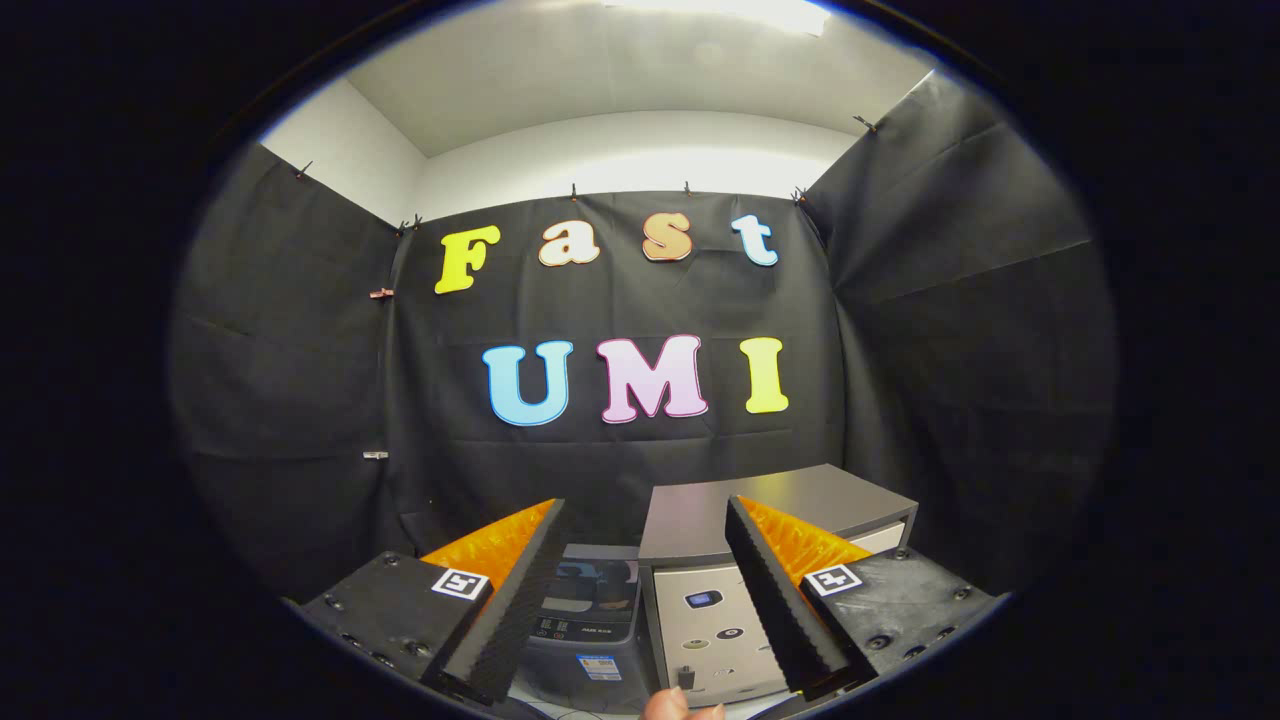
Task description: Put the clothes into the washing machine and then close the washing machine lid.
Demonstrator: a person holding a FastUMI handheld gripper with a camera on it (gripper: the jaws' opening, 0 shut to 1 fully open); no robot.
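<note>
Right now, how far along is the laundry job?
Nothing looks done yet. The gripper is open and holds nothing, with no clothes between its fingers. The small washing machine sits beyond the fingers, beside a grey cabinet. Loading clothes and closing the lid both remain; whether the lid is open, I cannot tell.

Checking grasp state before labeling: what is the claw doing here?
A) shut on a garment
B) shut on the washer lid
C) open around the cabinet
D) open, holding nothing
D: the claw is open with nothing between its fingers; the washer and cabinet sit beyond them.
</note>
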